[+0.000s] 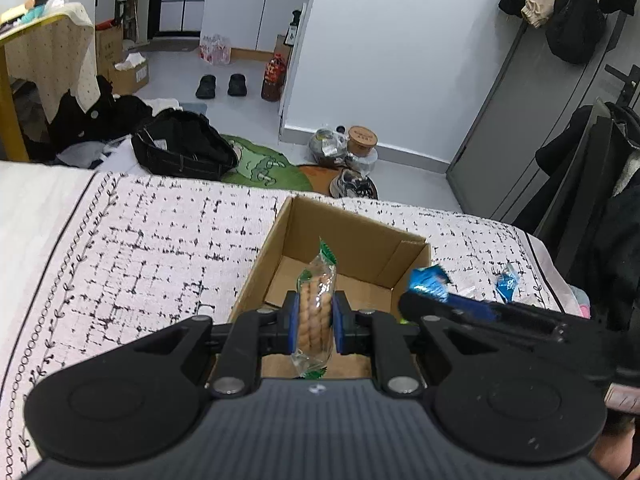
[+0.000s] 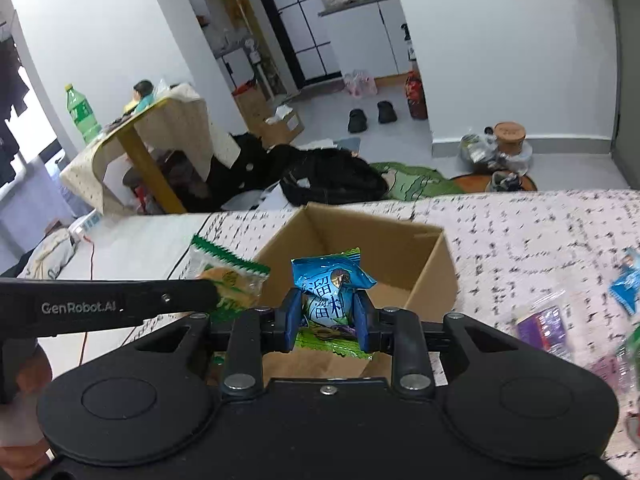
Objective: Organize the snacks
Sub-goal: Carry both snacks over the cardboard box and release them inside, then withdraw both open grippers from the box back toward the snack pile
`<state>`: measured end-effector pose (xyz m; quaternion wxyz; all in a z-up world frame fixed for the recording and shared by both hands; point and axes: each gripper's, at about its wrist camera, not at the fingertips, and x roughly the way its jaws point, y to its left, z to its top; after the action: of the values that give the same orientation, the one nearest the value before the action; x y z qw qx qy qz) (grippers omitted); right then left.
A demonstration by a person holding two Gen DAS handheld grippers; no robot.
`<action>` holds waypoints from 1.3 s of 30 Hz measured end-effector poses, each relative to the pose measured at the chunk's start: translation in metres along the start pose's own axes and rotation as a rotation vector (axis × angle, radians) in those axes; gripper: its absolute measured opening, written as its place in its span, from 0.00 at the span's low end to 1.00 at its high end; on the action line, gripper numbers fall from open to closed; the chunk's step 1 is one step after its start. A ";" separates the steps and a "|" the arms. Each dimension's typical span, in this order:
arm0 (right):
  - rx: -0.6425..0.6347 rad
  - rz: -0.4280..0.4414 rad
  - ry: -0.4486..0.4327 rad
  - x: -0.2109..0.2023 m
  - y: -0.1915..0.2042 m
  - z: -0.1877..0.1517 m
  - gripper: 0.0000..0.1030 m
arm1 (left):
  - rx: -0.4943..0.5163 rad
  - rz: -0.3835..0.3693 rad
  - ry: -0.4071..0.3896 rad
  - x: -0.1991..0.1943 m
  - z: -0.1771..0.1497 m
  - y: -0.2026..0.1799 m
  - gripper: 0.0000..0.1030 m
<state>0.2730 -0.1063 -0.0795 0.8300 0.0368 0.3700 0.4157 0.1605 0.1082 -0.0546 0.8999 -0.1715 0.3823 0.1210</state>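
Left wrist view: the left gripper (image 1: 315, 322) is pinching a biscuit pack (image 1: 316, 312) over the cardboard box (image 1: 360, 240); at 3 o'clock, the right gripper (image 2: 326, 316) is clamping a blue candy packet (image 2: 330, 284).

Plain white walls (image 1: 384, 60) and a pale grey floor (image 1: 172, 76) surround the bed, which wears a white cover with black grid marks (image 1: 140, 248). At 11 o'clock stands a yellow-legged table under a dotted cream cloth (image 2: 176, 128), a green plastic bottle (image 2: 82, 110) on it. Toward 12 o'clock, 2 black slippers (image 1: 222, 86) lie before white kitchen cabinets (image 1: 248, 12). Dark coats (image 1: 572, 4) hang at 2 o'clock beside a grey door (image 1: 520, 132). A green rug (image 1: 264, 166) lies below.
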 end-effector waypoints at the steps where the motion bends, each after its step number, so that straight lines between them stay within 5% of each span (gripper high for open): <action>1: 0.009 0.009 0.010 0.002 0.000 -0.001 0.27 | -0.004 0.000 0.006 0.003 -0.001 0.002 0.16; 9: 0.152 0.051 0.078 0.013 -0.017 -0.014 0.27 | 0.002 0.000 0.054 0.025 -0.008 0.009 0.16; 30: 0.039 0.013 0.157 0.012 -0.008 -0.018 0.33 | -0.018 0.045 0.104 0.034 -0.019 0.015 0.19; 39: 0.078 0.093 0.110 -0.014 -0.016 -0.016 0.54 | -0.004 0.068 0.127 0.029 -0.033 0.009 0.19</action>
<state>0.2678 -0.1306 -0.0881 0.7861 0.0636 0.4289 0.4405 0.1557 0.1061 -0.0992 0.8687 -0.1677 0.4442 0.1413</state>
